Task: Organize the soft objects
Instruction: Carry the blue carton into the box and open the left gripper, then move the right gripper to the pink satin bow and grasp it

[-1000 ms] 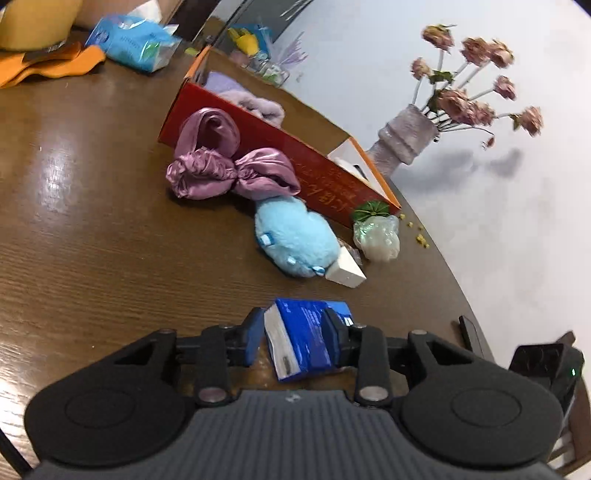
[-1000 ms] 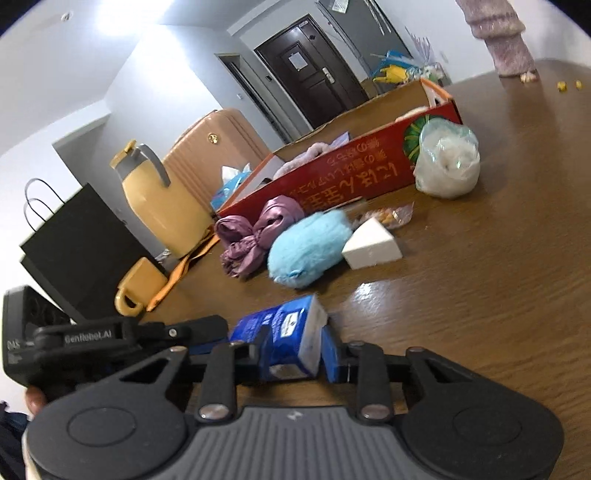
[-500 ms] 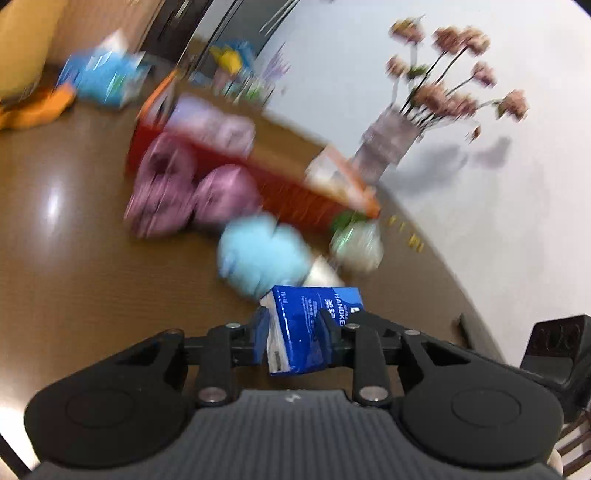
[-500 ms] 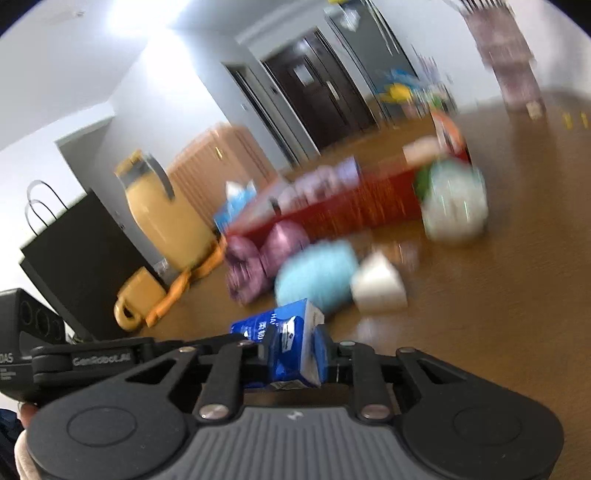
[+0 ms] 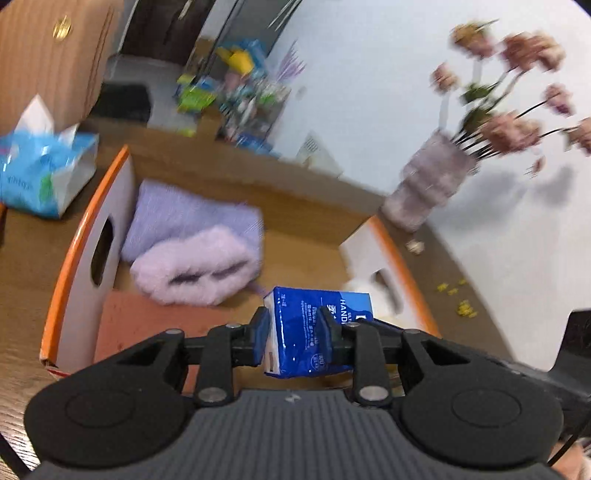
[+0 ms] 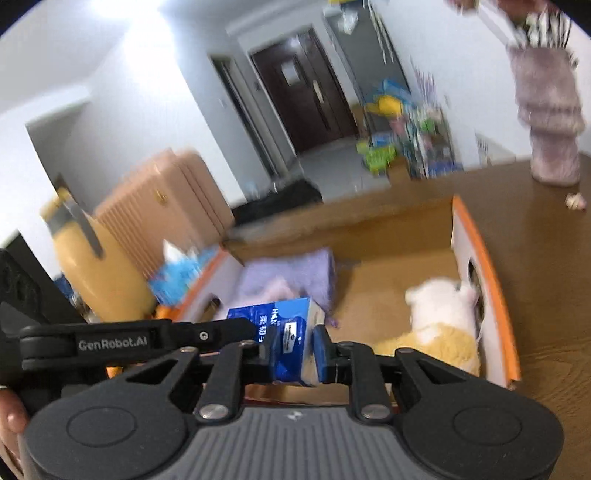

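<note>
Both grippers now hold the tissue pack (image 5: 314,332) over the box (image 5: 85,258).

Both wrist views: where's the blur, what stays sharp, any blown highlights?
Left wrist view: blue tissue pack in the left gripper is sharp; flowers and shelf clutter smear with motion. Right wrist view: right gripper crisp, yellow jug and cardboard box blurred; ceiling light blown out. Fisheye bends edges in both.

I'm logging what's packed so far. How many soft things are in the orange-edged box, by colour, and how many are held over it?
Purple: 2, folded purple towel and fluffy lilac slipper
White and yellow: 1, plush toy
Blue, held by both grippers: 1, tissue pack
Total: 4
</note>
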### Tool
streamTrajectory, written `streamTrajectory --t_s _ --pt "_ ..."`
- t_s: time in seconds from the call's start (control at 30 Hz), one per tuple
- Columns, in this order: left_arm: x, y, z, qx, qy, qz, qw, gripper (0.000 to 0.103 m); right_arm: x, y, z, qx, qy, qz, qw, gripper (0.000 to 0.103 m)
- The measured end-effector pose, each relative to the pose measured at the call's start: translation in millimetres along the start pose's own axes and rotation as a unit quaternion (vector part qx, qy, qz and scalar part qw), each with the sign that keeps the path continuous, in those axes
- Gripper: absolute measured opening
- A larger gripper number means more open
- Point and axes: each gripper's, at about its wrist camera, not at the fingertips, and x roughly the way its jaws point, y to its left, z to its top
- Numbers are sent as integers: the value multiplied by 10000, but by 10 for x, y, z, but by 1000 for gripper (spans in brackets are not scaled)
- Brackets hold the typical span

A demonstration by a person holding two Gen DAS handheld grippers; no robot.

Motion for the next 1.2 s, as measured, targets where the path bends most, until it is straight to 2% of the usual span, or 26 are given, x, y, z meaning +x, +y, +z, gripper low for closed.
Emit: streamTrajectory --t_s 0.13,0.27,0.43,0.5,0.53,0.57,0.6,0.63,0.7,0.73,0.77,0.83,0.9,1.0,1.2 --pt "143 79 -88 218 238 125 9994 28 262 -13 -54 -14 506 -167 9986 24" --pt "129 85 -84 312 273 251 9988 30 321 40 -37 -112 579 -279 9979 26" --pt "-285 -49 0 539 -63 314 9980 33 -16 186 77 -338 299 -314 9985 31" --pt "-547 -116 14 683 -294 423 9963 38 -263 232 154 -481 139 -324 9982 33" --pt "-672 -147 6 757 -417 513 9949 43 -432 273 184 -582 -3 -341 9977 38" --pt "-807 -173 -23 835 -548 639 9930 46 -584 298 211 -649 -141 -331 9972 43" --pt "-944 -192 -63 923 -686 767 9904 47 -754 314 224 -714 -302 -305 9965 53" --pt "-1078 -205 -110 1015 -841 883 9873 52 -956 333 223 -786 -487 -306 9952 58" --pt "-1369 -236 -238 1208 -1279 1181 9773 68 -1270 361 199 -933 -800 -392 9916 58" --pt "-1505 -250 -301 1290 -1519 1304 9712 84 -1449 375 162 -1021 -997 -449 9888 62" --pt "-1641 -270 -376 1361 -1782 1416 9642 95 -1571 380 140 -1081 -1136 -497 9864 66" --pt "-1855 -321 -515 1517 -2205 1556 9509 97 -1808 408 36 -1269 -1471 -633 9789 93" --pt "-2012 -365 -639 1614 -2442 1574 9432 101 -1991 448 -116 -1503 -1939 -874 9655 99" --pt "-2143 -421 -793 1695 -2659 1608 9353 102 -2130 527 -301 -1799 -2383 -1113 9479 99" --pt "-2396 -476 -1016 1683 -2848 1573 9305 103 -2357 610 -478 -1658 -2600 -1076 9452 100"
